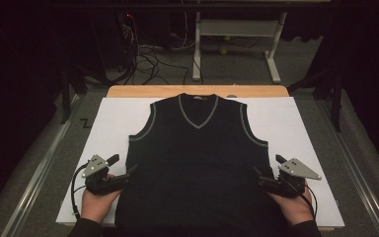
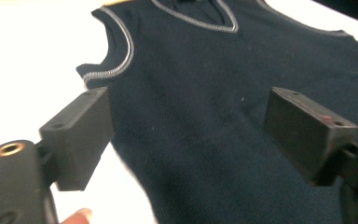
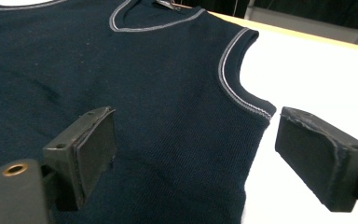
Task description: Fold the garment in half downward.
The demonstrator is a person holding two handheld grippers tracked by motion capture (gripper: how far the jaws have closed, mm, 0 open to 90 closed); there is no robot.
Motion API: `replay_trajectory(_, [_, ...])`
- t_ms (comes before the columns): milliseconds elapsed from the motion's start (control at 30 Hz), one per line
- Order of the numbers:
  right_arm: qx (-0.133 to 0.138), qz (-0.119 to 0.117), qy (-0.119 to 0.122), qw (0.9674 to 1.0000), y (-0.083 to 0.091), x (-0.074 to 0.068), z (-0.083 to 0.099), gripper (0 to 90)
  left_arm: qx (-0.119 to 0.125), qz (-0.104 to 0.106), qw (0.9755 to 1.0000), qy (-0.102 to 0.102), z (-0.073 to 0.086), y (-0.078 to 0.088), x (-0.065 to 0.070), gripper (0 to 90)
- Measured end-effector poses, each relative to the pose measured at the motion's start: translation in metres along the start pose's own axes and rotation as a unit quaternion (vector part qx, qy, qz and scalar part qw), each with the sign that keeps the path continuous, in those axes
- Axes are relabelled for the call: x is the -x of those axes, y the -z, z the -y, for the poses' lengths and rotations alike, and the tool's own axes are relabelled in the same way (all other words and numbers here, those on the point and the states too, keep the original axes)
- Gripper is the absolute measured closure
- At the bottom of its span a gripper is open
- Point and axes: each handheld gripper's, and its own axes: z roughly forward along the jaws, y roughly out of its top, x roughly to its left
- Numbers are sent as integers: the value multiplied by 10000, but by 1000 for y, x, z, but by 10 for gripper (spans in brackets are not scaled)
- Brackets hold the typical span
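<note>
Vest point(image 1: 197, 163) flat — both grippers' jaws apart.

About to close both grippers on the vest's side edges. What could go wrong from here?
1. The left gripper straddles the vest edge with one of its jaws over the white sheet; it might pinch only one layer, or the sheet.
2. The right gripper sits likewise; uneven bites could skew the fold.
3. The hem hangs off the near edge; lifting may drag it.

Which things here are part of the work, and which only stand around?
Part of the work: the dark vest, left gripper, right gripper, white board.
Standing around: the white desk frame, cables on the floor.
</note>
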Motion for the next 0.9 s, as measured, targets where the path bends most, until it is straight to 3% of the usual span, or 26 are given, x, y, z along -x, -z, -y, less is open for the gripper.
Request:
replay_trajectory(67, [-55, 10, -62, 10000, -2, 2, -1, 164, -107, -86, 9999, 18, -1, -2, 0, 197])
replay_trajectory(133, [-135, 16, -158, 9998, -5, 4, -1, 230, -241, -208, 9994, 112, -1, -6, -2, 283])
replay_trajectory(167, [-205, 37, -181, 9996, -9, 7, -2, 300, -592, -389, 9974, 135, -2, -15, -4, 301])
replay_trajectory(200, [-205, 37, -181, 9996, -9, 7, -2, 300, -592, -389, 9974, 135, -2, -15, -4, 323])
replay_trajectory(233, [-382, 52, -264, 9989, -16, 11, -4, 363, -805, -484, 9955, 147, -4, -22, -6, 360])
replay_trajectory(267, [-382, 52, -264, 9989, -16, 11, -4, 363, -805, -484, 9955, 147, -4, -22, -6, 362])
replay_trajectory(300, [-615, 65, -384, 9973, -23, 15, -6, 403, -975, -581, 9934, 156, -7, -26, -8, 364])
replay_trajectory(333, [-615, 65, -384, 9973, -23, 15, -6, 403, -975, -581, 9934, 156, -7, -26, -8, 379])
replay_trajectory(433, [-1075, 141, -435, 9932, -38, 23, -7, 436, -1183, -716, 9904, 80, -9, -39, -14, 387])
replay_trajectory(467, [-1075, 141, -435, 9932, -38, 23, -7, 436, -1183, -716, 9904, 80, -9, -39, -14, 387])
replay_trajectory(567, [-1257, 266, -469, 9906, -46, 31, -6, 471, -1498, -736, 9859, 140, -8, -49, -19, 387])
replay_trajectory(733, [-1440, 122, -550, 9880, -50, 36, -5, 479, -1557, -629, 9858, 13, -10, -53, -15, 395])
replay_trajectory(900, [-1557, 59, -514, 9864, -55, 33, -7, 509, -1590, -520, 9859, -20, -10, -53, -11, 509])
